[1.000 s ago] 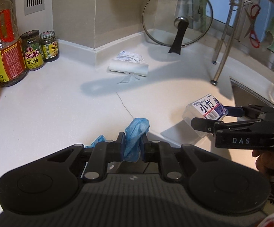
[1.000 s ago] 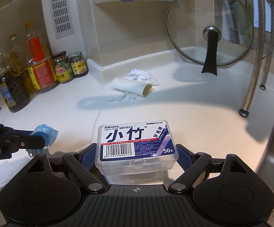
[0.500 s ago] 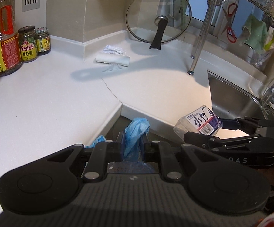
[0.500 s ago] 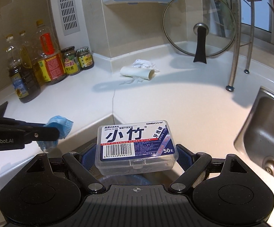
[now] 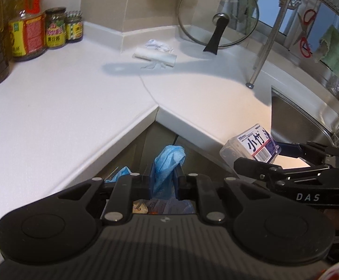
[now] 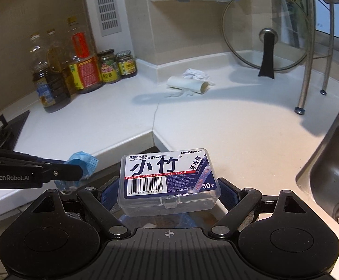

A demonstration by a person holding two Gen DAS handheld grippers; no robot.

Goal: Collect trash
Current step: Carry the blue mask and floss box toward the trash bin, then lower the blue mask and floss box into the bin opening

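My left gripper (image 5: pixel 164 182) is shut on a crumpled blue face mask (image 5: pixel 168 163), held off the counter's inner corner; it also shows in the right wrist view (image 6: pixel 83 165). My right gripper (image 6: pixel 169 191) is shut on a clear plastic floss stick box (image 6: pixel 169 179) with a blue label, seen at the right in the left wrist view (image 5: pixel 253 144). Below both grippers I glimpse a bin with a blue liner (image 6: pixel 188 220). A white paper roll (image 5: pixel 155 57) and crumpled paper (image 5: pixel 157 44) lie on the white counter (image 5: pixel 52 107) near the back wall.
Oil bottles and sauce jars (image 6: pixel 83 70) stand at the back left. A glass pot lid (image 6: pixel 266 32) leans against the back wall. A dish rack's metal leg (image 6: pixel 303 88) stands beside the steel sink (image 6: pixel 333 175). A hob edge (image 6: pixel 8 126) is at far left.
Both grippers have pulled back from over the counter to beyond its inner corner edge, still holding the mask and the box. The bin liner now shows below them.
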